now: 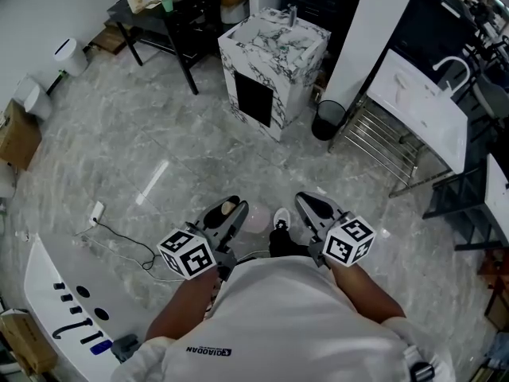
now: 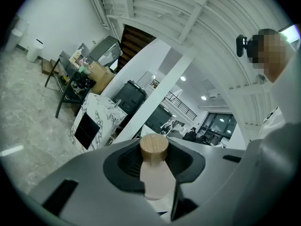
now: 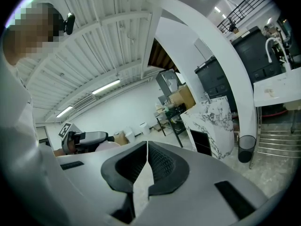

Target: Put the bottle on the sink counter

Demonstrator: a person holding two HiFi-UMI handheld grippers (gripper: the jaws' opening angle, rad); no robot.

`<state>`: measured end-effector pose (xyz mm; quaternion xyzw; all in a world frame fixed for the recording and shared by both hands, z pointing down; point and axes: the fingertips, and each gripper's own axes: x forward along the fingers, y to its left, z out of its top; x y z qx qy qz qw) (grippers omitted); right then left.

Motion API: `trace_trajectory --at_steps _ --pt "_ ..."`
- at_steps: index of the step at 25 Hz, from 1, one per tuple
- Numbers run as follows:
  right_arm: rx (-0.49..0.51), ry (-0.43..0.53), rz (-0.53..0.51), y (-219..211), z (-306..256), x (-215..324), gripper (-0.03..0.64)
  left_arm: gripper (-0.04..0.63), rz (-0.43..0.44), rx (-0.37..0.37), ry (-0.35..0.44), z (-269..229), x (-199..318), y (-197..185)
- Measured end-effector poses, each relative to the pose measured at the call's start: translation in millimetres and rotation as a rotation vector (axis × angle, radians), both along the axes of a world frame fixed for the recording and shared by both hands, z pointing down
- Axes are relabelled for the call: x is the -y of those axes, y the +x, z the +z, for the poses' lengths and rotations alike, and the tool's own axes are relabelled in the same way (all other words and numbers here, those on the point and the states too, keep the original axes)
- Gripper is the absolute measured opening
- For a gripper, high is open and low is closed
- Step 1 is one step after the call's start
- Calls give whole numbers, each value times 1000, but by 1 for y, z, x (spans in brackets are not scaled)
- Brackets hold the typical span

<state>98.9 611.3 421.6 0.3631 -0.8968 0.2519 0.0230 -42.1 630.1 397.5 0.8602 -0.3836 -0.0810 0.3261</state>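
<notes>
Far from the white marble sink desk (image 1: 274,38), we are holding the pale wooden-capped bottle (image 2: 155,178) in the left tongs (image 2: 155,163); right tongs (image 3: 146,161) closed, empty; placement pending.

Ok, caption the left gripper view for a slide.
Left gripper clamps a wood-capped bottle; marble sink counter stands ahead.

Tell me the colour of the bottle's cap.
Light wood-brown cap on a pale pink bottle, clearest in the left gripper view.
</notes>
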Motion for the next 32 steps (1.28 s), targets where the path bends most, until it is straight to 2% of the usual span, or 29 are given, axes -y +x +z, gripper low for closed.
trace_trajectory --at_steps 16,25,32 --pt "18 -1 5 24 4 145 43 132 -1 34 -5 -2 140 21" --pt "38 30 -34 34 -10 230 43 130 -49 59 12 -15 221 33" --pt "36 14 -48 60 -3 276 43 130 -65 56 9 -15 268 59"
